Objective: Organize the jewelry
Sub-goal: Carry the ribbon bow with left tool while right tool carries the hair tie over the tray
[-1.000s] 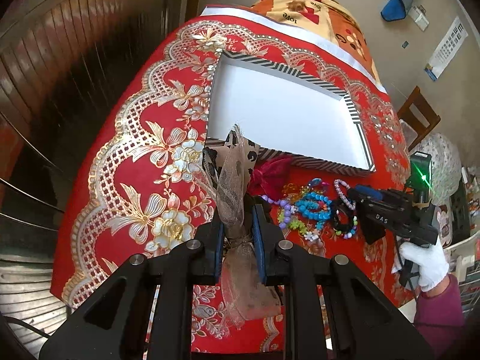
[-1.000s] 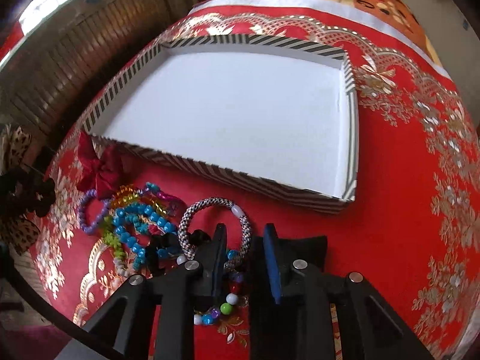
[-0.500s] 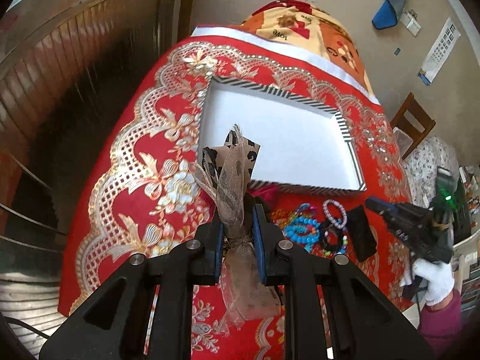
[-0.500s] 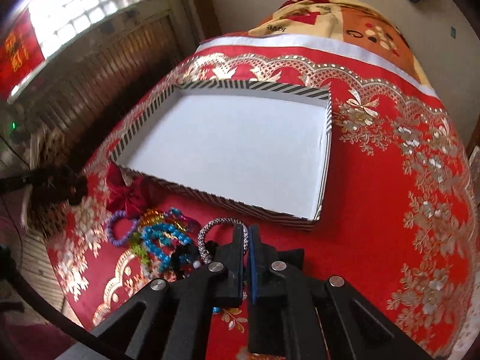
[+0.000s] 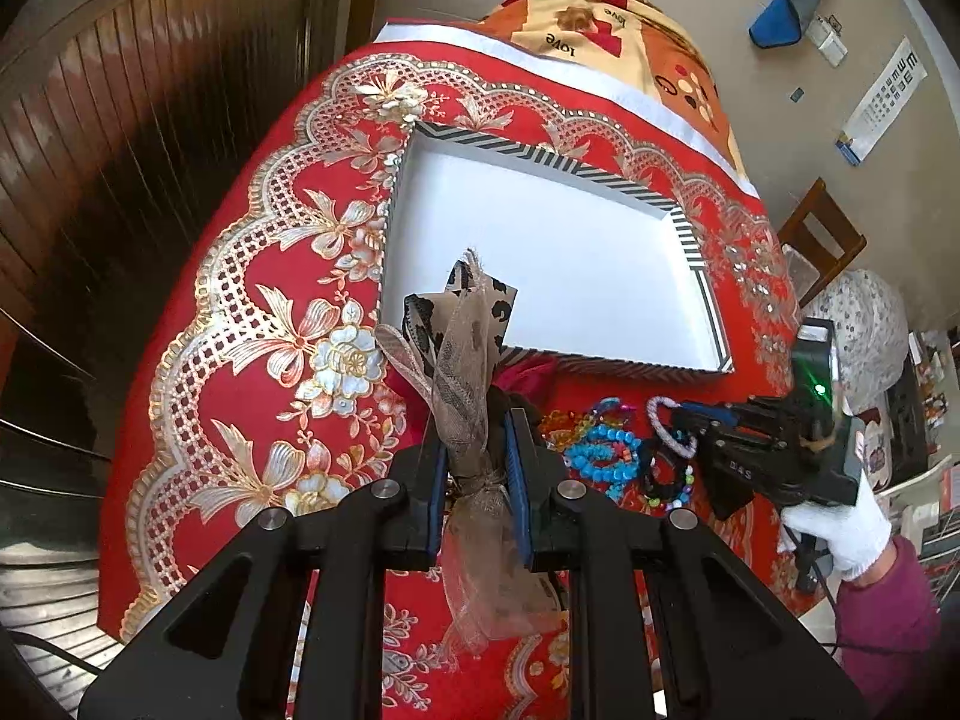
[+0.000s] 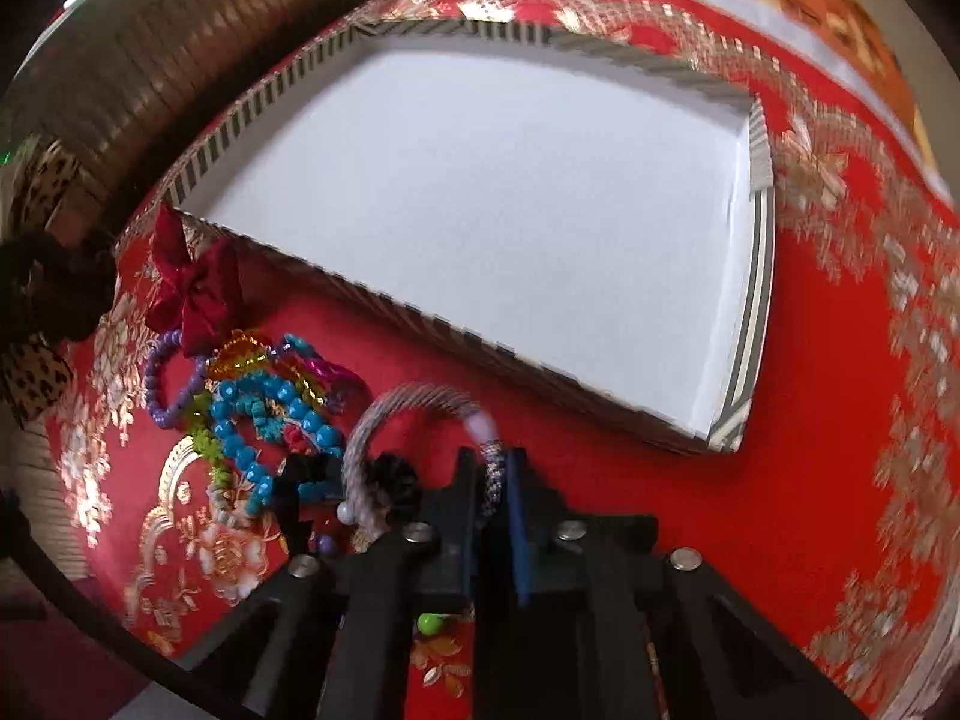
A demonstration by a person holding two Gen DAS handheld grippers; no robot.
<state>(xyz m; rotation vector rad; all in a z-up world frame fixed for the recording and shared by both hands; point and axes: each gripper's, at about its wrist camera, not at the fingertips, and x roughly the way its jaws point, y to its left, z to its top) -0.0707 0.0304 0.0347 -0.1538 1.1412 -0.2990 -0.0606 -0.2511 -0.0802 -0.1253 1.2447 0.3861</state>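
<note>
My left gripper [image 5: 477, 468] is shut on a leopard-print mesh hair bow [image 5: 465, 354] and holds it above the table, near the front left corner of the striped tray [image 5: 696, 240]. My right gripper [image 6: 492, 474] is shut on a grey-white braided bracelet [image 6: 396, 402], at the pile of bead bracelets [image 6: 270, 408] in front of the tray [image 6: 420, 312]. The right gripper also shows in the left wrist view [image 5: 714, 426], with the bracelet [image 5: 663, 414] at its tip.
A red bow [image 6: 195, 282] lies by the tray's front left corner. The red and gold tablecloth [image 5: 258, 324] covers the table, whose left edge drops to a dark wooden floor. A wooden chair [image 5: 822, 228] stands at the far right.
My right gripper has come down to the pile and shut on the braided bracelet. My left gripper has kept its hold on the bow and moved slightly toward the tray.
</note>
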